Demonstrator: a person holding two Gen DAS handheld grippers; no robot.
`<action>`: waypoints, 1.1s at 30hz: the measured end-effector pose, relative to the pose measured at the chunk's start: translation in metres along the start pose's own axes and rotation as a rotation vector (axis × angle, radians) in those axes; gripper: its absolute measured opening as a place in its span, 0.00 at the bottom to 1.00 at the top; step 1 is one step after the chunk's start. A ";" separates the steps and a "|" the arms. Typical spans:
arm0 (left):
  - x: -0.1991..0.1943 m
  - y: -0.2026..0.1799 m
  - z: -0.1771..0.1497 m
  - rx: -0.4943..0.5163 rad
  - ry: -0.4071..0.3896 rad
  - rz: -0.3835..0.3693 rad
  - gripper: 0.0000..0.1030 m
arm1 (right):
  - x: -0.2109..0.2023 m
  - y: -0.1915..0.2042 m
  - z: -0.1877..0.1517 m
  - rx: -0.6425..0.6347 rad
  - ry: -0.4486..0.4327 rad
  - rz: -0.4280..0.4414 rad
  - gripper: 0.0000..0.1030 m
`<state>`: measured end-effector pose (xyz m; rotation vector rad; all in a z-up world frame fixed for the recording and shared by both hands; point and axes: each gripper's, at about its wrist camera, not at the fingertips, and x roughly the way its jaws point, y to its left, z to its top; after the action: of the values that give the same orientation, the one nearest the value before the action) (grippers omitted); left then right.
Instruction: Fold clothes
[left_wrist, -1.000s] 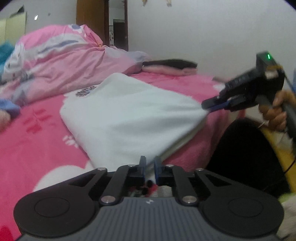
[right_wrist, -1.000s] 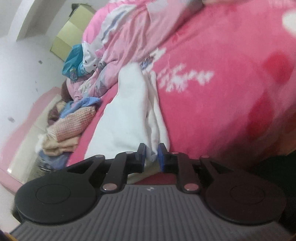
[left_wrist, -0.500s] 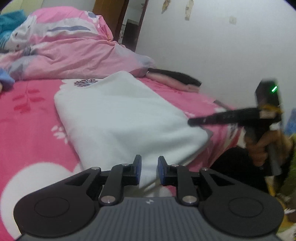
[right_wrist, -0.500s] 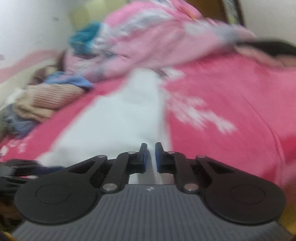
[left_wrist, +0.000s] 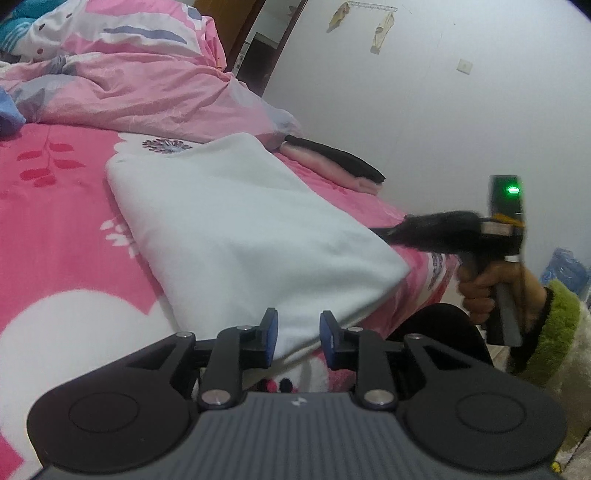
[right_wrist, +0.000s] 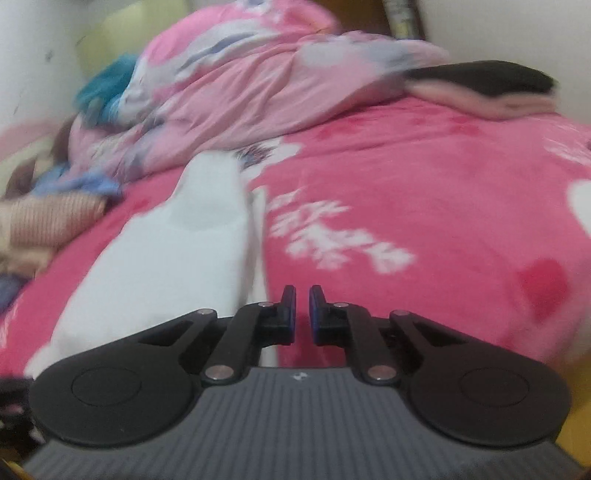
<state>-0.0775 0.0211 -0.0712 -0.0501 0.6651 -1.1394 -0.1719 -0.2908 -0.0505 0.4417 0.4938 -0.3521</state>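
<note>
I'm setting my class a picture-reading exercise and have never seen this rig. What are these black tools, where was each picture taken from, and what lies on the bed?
No robot: a person holds two two-finger grippers, each with a camera looking along its fingers. One picture is from the left gripper, whose jaws have just been opening and pinch nothing; the other from the right gripper, whose jaws have just been closing, empty. A folded white garment lies on a pink flowered blanket, with a crumpled quilt behind.

A white garment (left_wrist: 236, 236), folded into a smooth, flat oblong with layered edges at its near corner, lies on the pink flowered bedspread (left_wrist: 55, 206).
</note>
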 end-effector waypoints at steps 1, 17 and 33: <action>-0.001 0.001 0.000 -0.003 0.003 -0.002 0.25 | -0.012 0.001 0.000 0.005 -0.031 0.015 0.07; -0.018 0.003 -0.013 -0.047 0.045 -0.002 0.32 | -0.070 0.000 -0.021 0.041 -0.119 0.166 0.06; -0.067 0.021 -0.025 -0.196 -0.007 0.031 0.33 | -0.054 0.036 -0.056 0.050 0.068 0.319 0.06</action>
<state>-0.0899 0.0945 -0.0675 -0.2095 0.7673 -1.0410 -0.2215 -0.2215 -0.0550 0.5730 0.4721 -0.0421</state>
